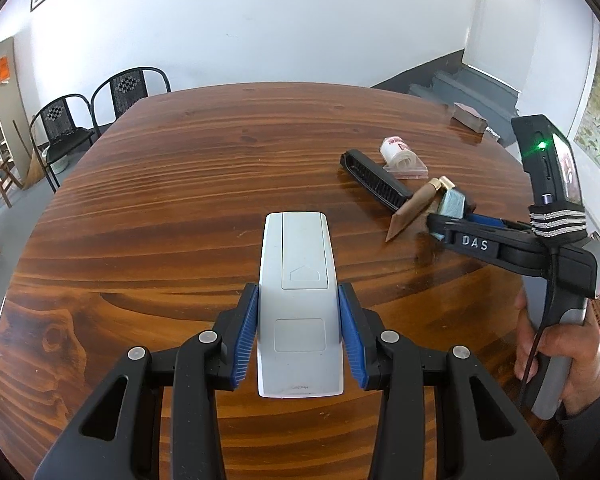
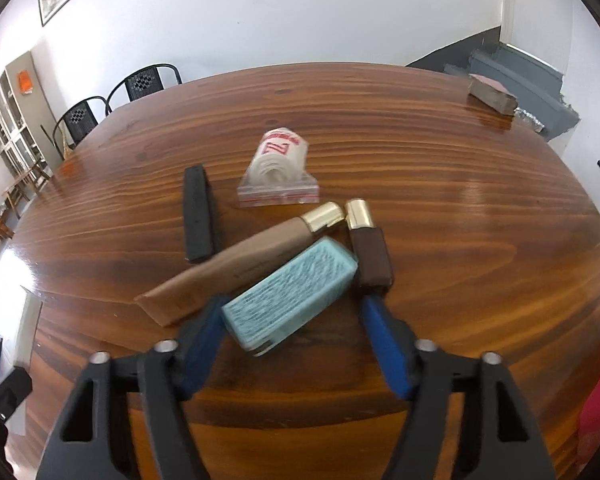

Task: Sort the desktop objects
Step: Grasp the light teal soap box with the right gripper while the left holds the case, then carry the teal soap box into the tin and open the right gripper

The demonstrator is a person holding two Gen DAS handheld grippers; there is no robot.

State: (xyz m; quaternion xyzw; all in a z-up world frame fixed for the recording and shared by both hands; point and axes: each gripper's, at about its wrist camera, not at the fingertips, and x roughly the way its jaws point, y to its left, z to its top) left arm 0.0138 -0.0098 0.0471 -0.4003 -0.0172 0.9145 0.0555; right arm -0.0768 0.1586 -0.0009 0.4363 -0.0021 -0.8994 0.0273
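Observation:
My left gripper (image 1: 299, 288) is shut on a white remote-like device (image 1: 300, 280), held above the wooden table (image 1: 180, 184); its blue pads press on both long sides. My right gripper (image 2: 291, 302) straddles a light blue box (image 2: 290, 292) that lies at an angle on the table. The left pad touches the box's near corner, while the right pad stands apart from it, beside a small brown tube with a gold cap (image 2: 370, 256). A long beige tube with a gold cap (image 2: 236, 268) lies against the box. In the left wrist view the right gripper (image 1: 448, 220) is at the right.
A black comb-like bar (image 2: 198, 216) and a clear bag with a white roll (image 2: 278, 172) lie just beyond the tubes. A brown block (image 2: 494, 94) sits at the far right edge. Two black chairs (image 1: 132, 88) stand behind the table. A person's hand (image 1: 572, 360) grips the right handle.

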